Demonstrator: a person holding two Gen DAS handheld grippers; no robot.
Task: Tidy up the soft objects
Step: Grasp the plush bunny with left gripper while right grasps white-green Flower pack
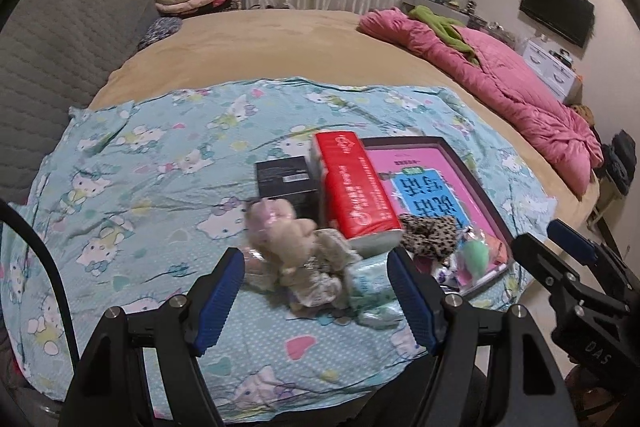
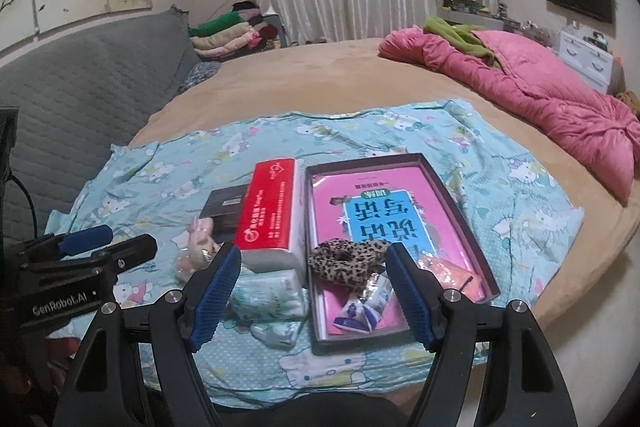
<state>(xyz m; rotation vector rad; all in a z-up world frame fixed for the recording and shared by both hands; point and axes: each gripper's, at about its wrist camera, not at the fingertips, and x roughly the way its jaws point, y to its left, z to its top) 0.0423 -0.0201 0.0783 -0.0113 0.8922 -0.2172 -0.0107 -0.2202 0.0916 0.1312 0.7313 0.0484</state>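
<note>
Tongs hang released over the clutter on the bed

Soft things lie gathered near the front edge of the bed, on a pale blue cartoon-cat sheet spread over the tan cover. A plush toy sits just left of a red tissue pack, which leans against a black box behind it. In front of the red pack, touching it, lie two small green-and-white tissue packets. To the right stands a shallow dark-rimmed box lid with a pink booklet inside. On the booklet, toward the lid's near end, rest a leopard-print scrunchie, a few small blue-and-white sachets and an orange-pink packet; the left wrist view also shows a fuzzy green puff there.

Both sets of tongs are released and grasp nothing. The left tongs hang above the plush toy and the tissue packets, clear of them. The right tongs hang above the near end of the lid, with the scrunchie and sachets showing between the blue pads, untouched. A crumpled pink quilt lies along the bed's far right edge.
</note>
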